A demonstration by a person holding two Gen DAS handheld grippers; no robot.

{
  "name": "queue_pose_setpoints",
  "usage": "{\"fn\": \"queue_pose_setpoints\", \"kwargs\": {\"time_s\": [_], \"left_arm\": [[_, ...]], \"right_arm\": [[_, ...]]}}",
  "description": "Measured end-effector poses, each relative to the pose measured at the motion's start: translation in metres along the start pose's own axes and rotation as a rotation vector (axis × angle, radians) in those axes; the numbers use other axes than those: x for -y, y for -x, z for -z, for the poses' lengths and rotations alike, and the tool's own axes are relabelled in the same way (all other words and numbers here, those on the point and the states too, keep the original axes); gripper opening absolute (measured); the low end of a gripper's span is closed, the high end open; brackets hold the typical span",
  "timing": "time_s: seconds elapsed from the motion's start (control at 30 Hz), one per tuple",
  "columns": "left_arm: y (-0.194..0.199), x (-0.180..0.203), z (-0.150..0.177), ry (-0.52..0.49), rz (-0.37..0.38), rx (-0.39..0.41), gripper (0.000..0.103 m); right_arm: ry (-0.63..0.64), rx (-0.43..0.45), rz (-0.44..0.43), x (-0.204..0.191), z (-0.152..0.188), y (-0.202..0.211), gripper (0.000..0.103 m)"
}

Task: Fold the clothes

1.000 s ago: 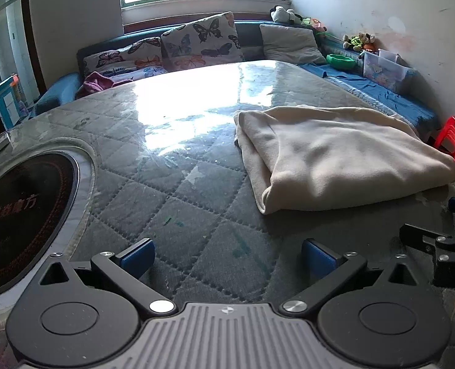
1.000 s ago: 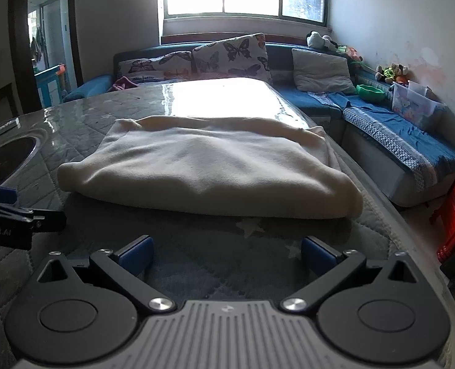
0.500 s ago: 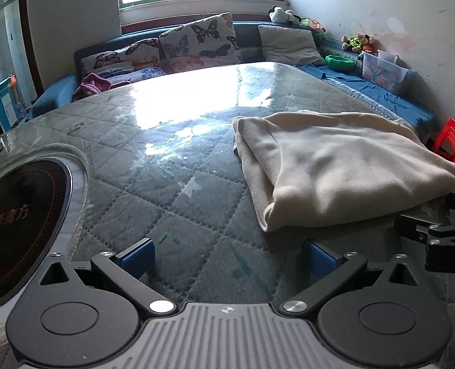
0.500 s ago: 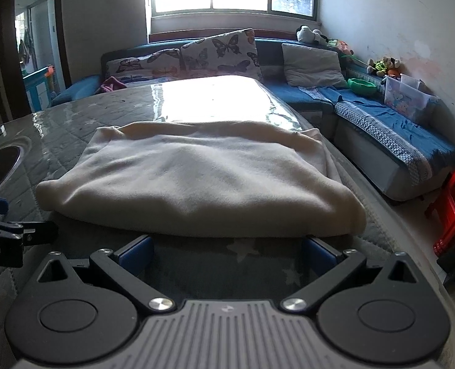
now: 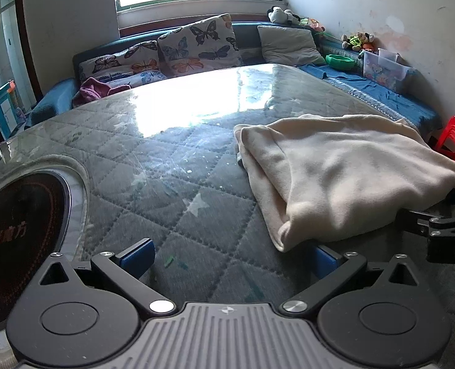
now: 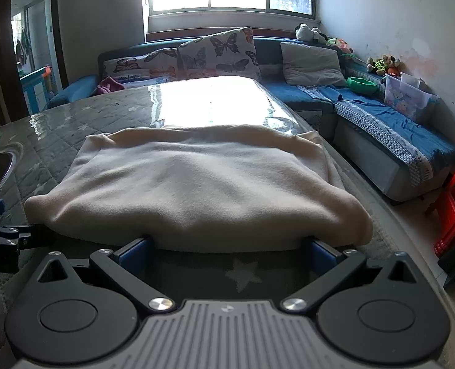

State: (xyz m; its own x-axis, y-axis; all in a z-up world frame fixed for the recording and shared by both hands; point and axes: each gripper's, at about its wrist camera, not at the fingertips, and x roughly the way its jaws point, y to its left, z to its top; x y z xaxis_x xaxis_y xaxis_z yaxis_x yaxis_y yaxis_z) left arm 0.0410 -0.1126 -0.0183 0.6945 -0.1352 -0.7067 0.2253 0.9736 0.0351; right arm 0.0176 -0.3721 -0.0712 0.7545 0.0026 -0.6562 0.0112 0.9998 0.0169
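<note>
A cream fleece garment lies folded in a thick rectangle on the quilted, glass-covered table. My left gripper is open at its near left corner, right fingertip just under the cloth's edge. In the right wrist view the same garment fills the middle. My right gripper is open, both blue fingertips touching the near folded edge. The right gripper shows at the left view's right edge as a black arm, and the left gripper appears at the right view's left edge as a black arm.
A round dark hotplate is set into the table at the left. A blue sofa with butterfly cushions wraps the far side and right. A red stool stands beside the table's right edge. A clear storage box sits on the sofa.
Both grippers have moved forward to the garment's near edge. The cloth now overlaps the fingertips, where earlier a strip of table lay between them. The garment itself has not shifted.
</note>
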Motion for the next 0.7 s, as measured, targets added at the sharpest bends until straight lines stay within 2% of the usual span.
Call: {"fn": "queue_pose_setpoints", "kwargs": {"time_s": [0.47, 0.7], "left_arm": [[-0.012, -0.006, -0.013, -0.003, -0.025, 0.004, 0.103], [-0.015, -0.012, -0.012, 0.012, -0.010, 0.024, 0.103]], "right_arm": [[-0.011, 0.009, 0.009, -0.003, -0.010, -0.019, 0.103], [-0.018, 0.010, 0.017, -0.004, -0.019, -0.030, 0.103]]}}
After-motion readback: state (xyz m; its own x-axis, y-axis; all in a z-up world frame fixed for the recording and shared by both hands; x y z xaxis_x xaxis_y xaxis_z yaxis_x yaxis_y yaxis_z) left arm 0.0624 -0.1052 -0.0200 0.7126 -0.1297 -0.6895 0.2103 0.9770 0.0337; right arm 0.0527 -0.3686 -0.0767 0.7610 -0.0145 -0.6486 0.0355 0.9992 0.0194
